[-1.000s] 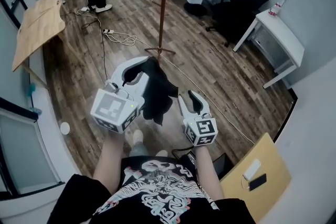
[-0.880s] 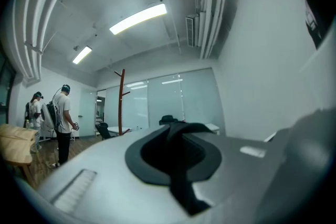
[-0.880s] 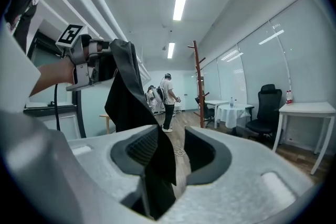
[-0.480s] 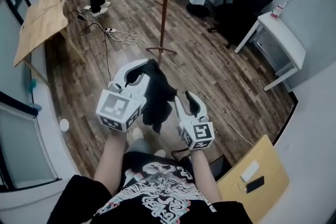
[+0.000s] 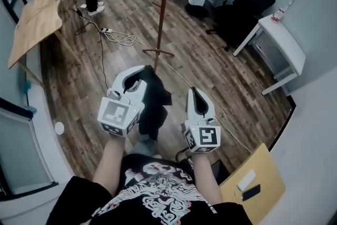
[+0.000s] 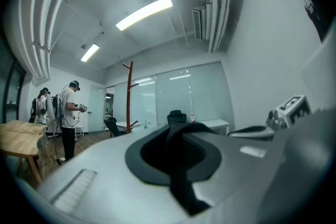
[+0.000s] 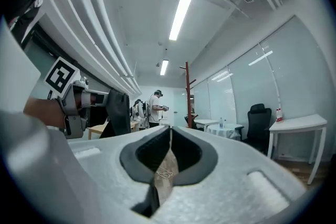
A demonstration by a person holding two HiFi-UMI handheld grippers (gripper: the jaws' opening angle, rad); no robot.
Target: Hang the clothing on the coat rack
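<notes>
Claws side by side, held out ahead, pointing forward. Left claw point(image 5: 138, 75) clenched on black garment point(image 5: 154, 105), cloth drooping above wooden floor point(image 5: 221, 76). Right claw point(image 5: 196, 93) closing, nothing between jaws. Coat rack point(image 5: 162, 2) well ahead of me, apart from garment.

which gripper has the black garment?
The left gripper: its jaws are shut on the black garment, which hangs down from them. The right gripper is closing its jaws with nothing between them.
</notes>
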